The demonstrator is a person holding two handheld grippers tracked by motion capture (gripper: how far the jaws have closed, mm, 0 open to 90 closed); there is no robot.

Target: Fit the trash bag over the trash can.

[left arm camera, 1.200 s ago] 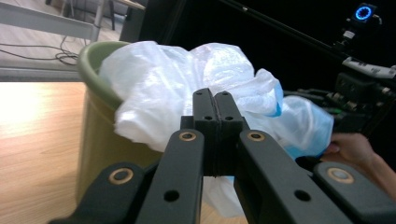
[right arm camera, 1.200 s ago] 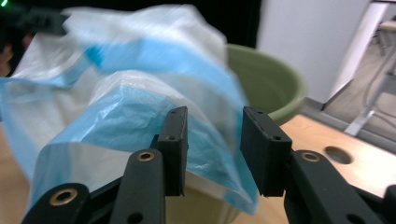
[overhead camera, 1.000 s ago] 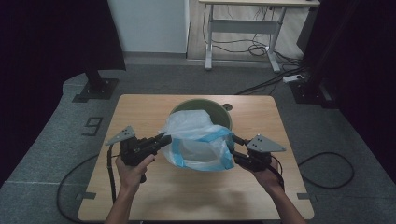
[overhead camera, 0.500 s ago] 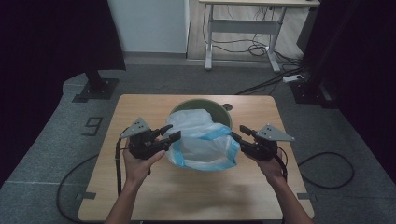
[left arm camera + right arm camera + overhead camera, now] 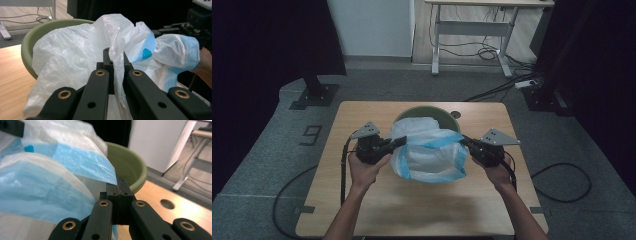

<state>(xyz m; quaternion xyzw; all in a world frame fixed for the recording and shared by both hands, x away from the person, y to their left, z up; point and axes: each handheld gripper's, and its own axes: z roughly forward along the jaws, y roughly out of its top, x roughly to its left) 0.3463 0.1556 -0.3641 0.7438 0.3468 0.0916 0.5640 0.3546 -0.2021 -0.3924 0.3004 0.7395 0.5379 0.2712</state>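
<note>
A white plastic bag [image 5: 429,150] with a blue band hangs stretched between both grippers, its far end over a green bowl [image 5: 447,116] on the wooden table [image 5: 362,200]. My left gripper [image 5: 399,142] is shut on the bag's left edge; the film [image 5: 117,60] is pinched between its jaws. My right gripper [image 5: 464,140] is shut on the right edge, where the blue band [image 5: 85,162] meets the jaws [image 5: 119,185]. The bowl [image 5: 47,27] sits behind the bag, its rim [image 5: 130,162] partly hidden by it.
A round hole [image 5: 455,115] sits in the tabletop beside the bowl, and shows as the hole [image 5: 167,204] to the right of my jaws. Cables [image 5: 562,175] trail off both grippers to the floor. A desk frame [image 5: 472,30] stands beyond the table.
Both grippers have moved forward toward the bowl, carrying the bag with them. The bag's mouth has spread wider between them.
</note>
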